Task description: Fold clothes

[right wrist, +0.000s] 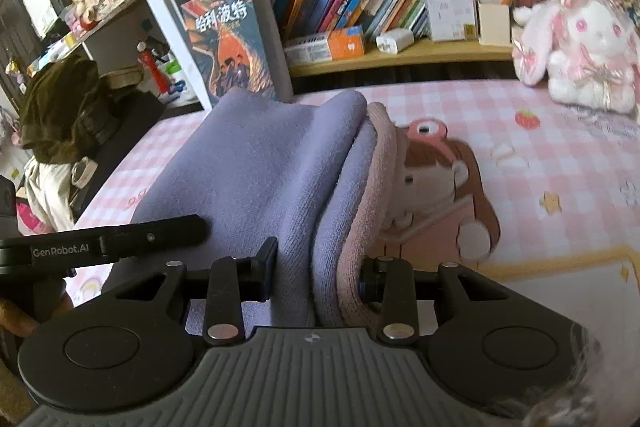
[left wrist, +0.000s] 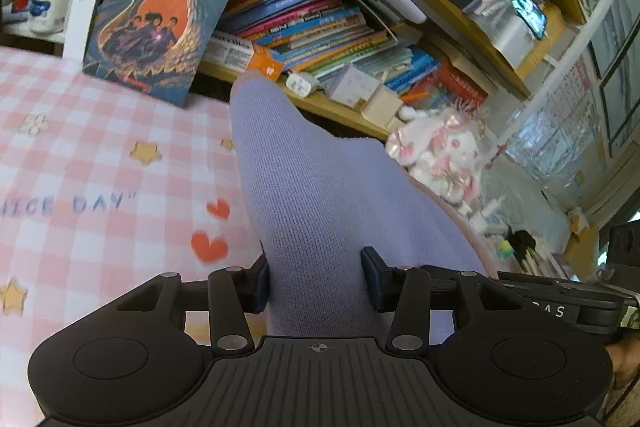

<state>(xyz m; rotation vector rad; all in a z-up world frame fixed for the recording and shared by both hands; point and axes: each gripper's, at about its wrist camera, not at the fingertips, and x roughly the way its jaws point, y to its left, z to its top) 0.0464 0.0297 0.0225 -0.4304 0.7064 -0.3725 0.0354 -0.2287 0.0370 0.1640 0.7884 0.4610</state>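
Both grippers clamp the lilac knit garment [left wrist: 320,195]: left gripper [left wrist: 316,279] on one layer, right gripper [right wrist: 318,277] on bunched folds, above the pink checked bedsheet [left wrist: 100,179].

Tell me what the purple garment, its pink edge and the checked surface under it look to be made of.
Purple garment: soft knit, probably fleece or cotton jersey; fine ribbed weave, matte, drapes in thick folds. Pink edge: a plusher knit trim, looped fuzzy texture. Checked surface: smooth printed cloth or mat, flat with cartoon prints; which one is unclear. Both the left hand-held gripper and right hand-held gripper pinch the garment.
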